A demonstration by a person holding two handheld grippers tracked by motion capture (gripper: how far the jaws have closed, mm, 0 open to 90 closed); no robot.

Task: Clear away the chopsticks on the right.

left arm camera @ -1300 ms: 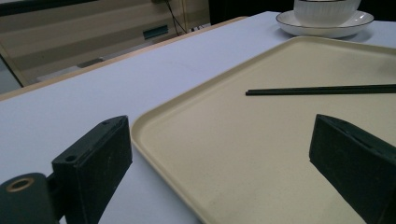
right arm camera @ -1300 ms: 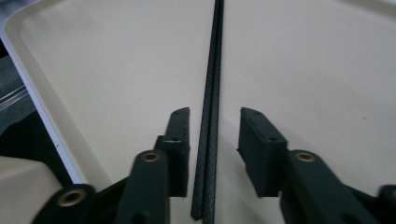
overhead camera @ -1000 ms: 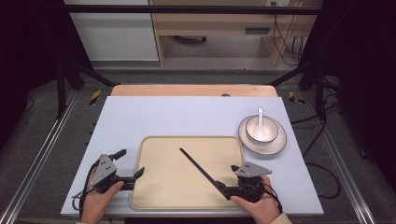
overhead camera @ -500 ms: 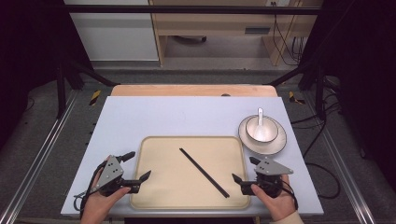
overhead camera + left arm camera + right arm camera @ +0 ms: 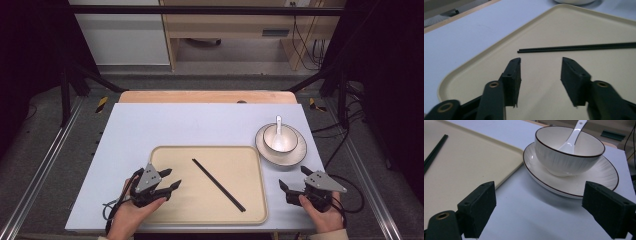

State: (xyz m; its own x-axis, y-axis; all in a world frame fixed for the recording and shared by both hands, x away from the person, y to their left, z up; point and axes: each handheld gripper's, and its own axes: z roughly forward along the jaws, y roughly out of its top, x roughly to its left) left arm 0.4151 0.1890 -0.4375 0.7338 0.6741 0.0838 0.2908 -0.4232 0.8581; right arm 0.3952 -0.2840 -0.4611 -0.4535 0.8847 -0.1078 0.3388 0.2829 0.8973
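1. Since one second ago, the right gripper (image 5: 292, 187) has let go of the black chopsticks (image 5: 218, 184) and pulled off the tray (image 5: 252, 155) to its right edge; the left gripper (image 5: 171, 181) has edged inward over the tray's near-left corner.
2. Left gripper (image 5: 540, 72): jaws moderately apart, holding nothing, hovering low above the cream tray (image 5: 486, 65). Chopsticks (image 5: 576, 47) lie just beyond its jaw tips, crosswise, not touching them.
3. Right gripper (image 5: 537, 205): jaws spread wide, empty, over the pale blue table top (image 5: 200, 122) between tray edge (image 5: 474, 157) and plate (image 5: 599, 180).
4. Chopsticks lie paired, diagonal across the tray's middle, well apart from the right gripper.
5. Farther right: white bowl (image 5: 281, 138) with dark rim sits on a matching plate (image 5: 265, 150); white spoon (image 5: 278, 125) rests inside the bowl (image 5: 569, 157), handle (image 5: 577, 128) pointing away.
6. No readable writing or brand marks on any item.
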